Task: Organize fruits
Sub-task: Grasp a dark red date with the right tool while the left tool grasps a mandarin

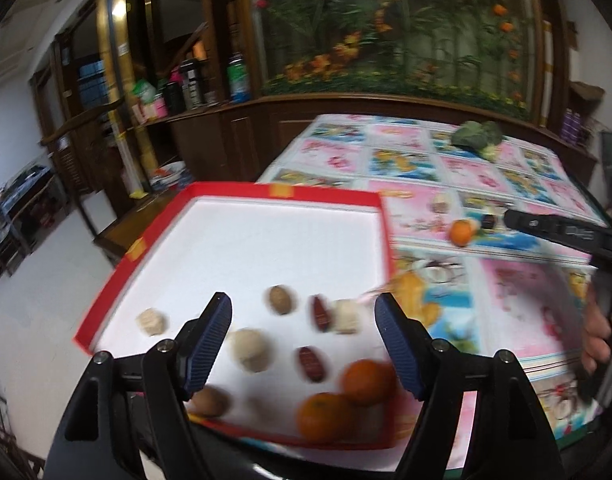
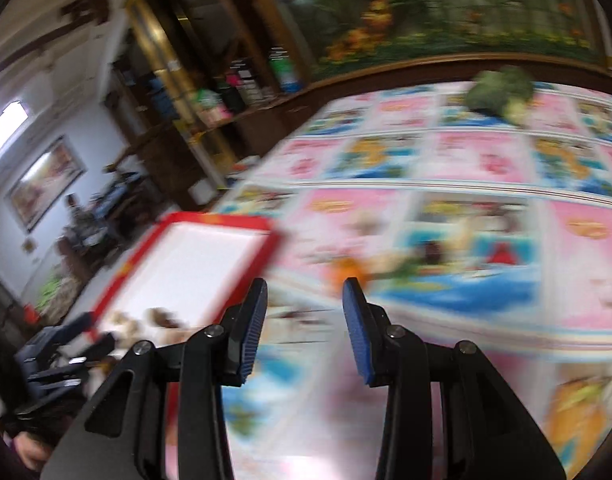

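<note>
I am logging the red-rimmed tray [image 1: 290, 191] holding two oranges [image 1: 345, 400], dates and nuts, one orange [image 1: 462, 232] waiting on the tablecloth [image 1: 517, 280], left gripper [image 1: 304, 344] and right gripper [image 2: 304, 332] both hanging spread, empty.

Box lid [image 1: 266, 196] sits on the tabletop [image 1: 517, 292] at its left edge; inside it, two oranges [image 1: 347, 396] touch at the near right corner, with dates [image 1: 311, 363] and nuts [image 1: 250, 349] spread left and behind them. Right of the box lid, a lone orange [image 1: 462, 232] lies on the tabletop. Broccoli [image 1: 477, 136] lies well behind it, near the far edge.
</note>
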Demonstrator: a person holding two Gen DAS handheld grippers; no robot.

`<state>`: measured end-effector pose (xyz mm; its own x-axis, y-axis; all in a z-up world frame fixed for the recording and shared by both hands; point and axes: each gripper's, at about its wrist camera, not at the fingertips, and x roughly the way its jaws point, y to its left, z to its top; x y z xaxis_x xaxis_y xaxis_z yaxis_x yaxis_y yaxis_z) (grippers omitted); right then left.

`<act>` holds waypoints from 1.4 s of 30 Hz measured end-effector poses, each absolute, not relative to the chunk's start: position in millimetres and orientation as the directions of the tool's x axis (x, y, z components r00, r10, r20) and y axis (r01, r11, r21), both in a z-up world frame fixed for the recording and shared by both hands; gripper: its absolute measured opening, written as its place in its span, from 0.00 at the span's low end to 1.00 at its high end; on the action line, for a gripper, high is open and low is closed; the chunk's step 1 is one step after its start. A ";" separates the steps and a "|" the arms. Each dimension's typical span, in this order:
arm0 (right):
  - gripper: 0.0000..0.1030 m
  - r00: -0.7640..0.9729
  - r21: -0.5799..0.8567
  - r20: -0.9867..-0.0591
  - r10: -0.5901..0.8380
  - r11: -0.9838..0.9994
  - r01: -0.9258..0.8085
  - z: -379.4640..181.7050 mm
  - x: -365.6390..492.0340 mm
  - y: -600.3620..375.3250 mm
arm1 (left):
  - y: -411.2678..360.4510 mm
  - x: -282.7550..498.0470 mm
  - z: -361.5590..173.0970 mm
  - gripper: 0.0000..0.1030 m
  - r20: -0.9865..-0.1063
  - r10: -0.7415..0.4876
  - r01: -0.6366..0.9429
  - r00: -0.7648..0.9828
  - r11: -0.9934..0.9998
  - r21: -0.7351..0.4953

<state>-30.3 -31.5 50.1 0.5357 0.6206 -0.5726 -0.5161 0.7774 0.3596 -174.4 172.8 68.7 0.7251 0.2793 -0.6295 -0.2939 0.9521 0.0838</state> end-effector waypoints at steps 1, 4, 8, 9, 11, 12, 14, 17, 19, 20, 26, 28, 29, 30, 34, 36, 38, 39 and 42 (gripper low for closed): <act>0.40 0.551 0.343 -0.591 0.588 0.802 -0.488 46.0 -22.4 -40.9 | 166.2 -170.0 69.7 0.75 -0.635 0.253 -0.268 0.730 0.961 0.075; 0.40 0.542 0.359 -0.639 0.546 0.835 -0.418 34.8 0.3 -55.9 | 151.3 -156.7 69.6 0.76 -0.655 0.188 -0.211 0.732 0.976 0.045; 0.40 0.539 0.318 -0.657 0.527 0.842 -0.436 32.1 8.7 -43.5 | 132.2 -138.4 65.0 0.76 -0.677 0.146 -0.161 0.721 0.986 0.042; 0.40 0.539 0.292 -0.667 0.513 0.847 -0.445 31.2 10.2 -37.1 | 127.6 -135.4 63.1 0.76 -0.683 0.145 -0.155 0.716 0.987 0.047; 0.40 0.529 0.260 -0.694 0.489 0.855 -0.449 26.4 15.0 -28.9 | 120.0 -125.2 57.6 0.76 -0.700 0.139 -0.140 0.701 0.989 0.056; 0.40 0.523 0.263 -0.698 0.489 0.855 -0.448 25.2 18.9 -26.8 | 116.2 -118.9 54.4 0.76 -0.709 0.134 -0.131 0.692 0.990 0.059; 0.39 0.544 0.235 -0.704 0.458 0.872 -0.430 26.6 25.2 -23.9 | 111.0 -112.6 51.1 0.76 -0.719 0.134 -0.126 0.682 0.990 0.066; 0.29 0.541 0.214 -0.720 0.434 0.881 -0.422 24.3 38.4 -20.7 | 106.4 -101.2 47.0 0.76 -0.732 0.141 -0.125 0.667 0.989 0.077; 0.26 0.542 0.202 -0.724 0.426 0.883 -0.425 24.4 41.5 -19.3 | 105.3 -92.3 44.3 0.76 -0.743 0.140 -0.127 0.655 0.989 0.074; 0.26 0.543 0.189 -0.726 0.422 0.882 -0.432 24.4 41.3 -18.3 | 104.6 -87.8 43.3 0.76 -0.747 0.140 -0.130 0.650 0.989 0.072; 0.25 0.527 0.198 -0.741 0.417 0.885 -0.422 26.2 43.7 -28.5 | 89.5 -59.9 41.5 0.76 -0.749 0.152 -0.130 0.644 0.988 0.089; 0.25 0.512 0.270 -0.738 0.439 0.888 -0.373 28.4 50.4 -43.0 | 84.9 -47.4 39.0 0.75 -0.752 0.157 -0.130 0.640 0.987 0.096; 0.25 0.506 0.304 -0.734 0.453 0.886 -0.350 29.9 53.4 -50.3 | 82.8 -41.9 37.4 0.75 -0.752 0.160 -0.128 0.639 0.987 0.101; 0.25 0.503 0.336 -0.728 0.465 0.882 -0.329 31.4 55.6 -58.1 | 81.2 -36.1 35.4 0.75 -0.754 0.168 -0.130 0.635 0.985 0.110; 0.25 0.518 0.407 -0.706 0.483 0.875 -0.261 37.8 60.4 -80.0 | 79.3 -18.0 25.1 0.75 -0.776 0.178 -0.139 0.606 0.983 0.117; 0.25 0.521 0.426 -0.701 0.488 0.871 -0.243 38.6 61.7 -83.8 | 79.2 -13.4 22.6 0.75 -0.780 0.171 -0.140 0.601 0.984 0.107; 0.25 0.520 0.427 -0.700 0.489 0.871 -0.243 38.5 62.2 -82.4 | 77.2 -10.3 21.3 0.75 -0.777 0.177 -0.140 0.605 0.983 0.115; 0.25 0.521 0.424 -0.702 0.486 0.872 -0.243 38.6 62.1 -81.3 | 76.4 -8.1 20.1 0.75 -0.776 0.183 -0.139 0.603 0.983 0.123; 0.26 0.521 0.435 -0.698 0.491 0.869 -0.236 39.2 62.4 -81.6 | 76.4 -0.4 13.0 0.75 -0.791 0.168 -0.133 0.588 0.985 0.110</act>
<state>62.4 -81.6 39.2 0.5213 0.4913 -0.6977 -0.2365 0.8688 0.4350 -0.4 76.4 13.0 0.5880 0.1676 -0.7913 -0.1331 0.9850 0.1097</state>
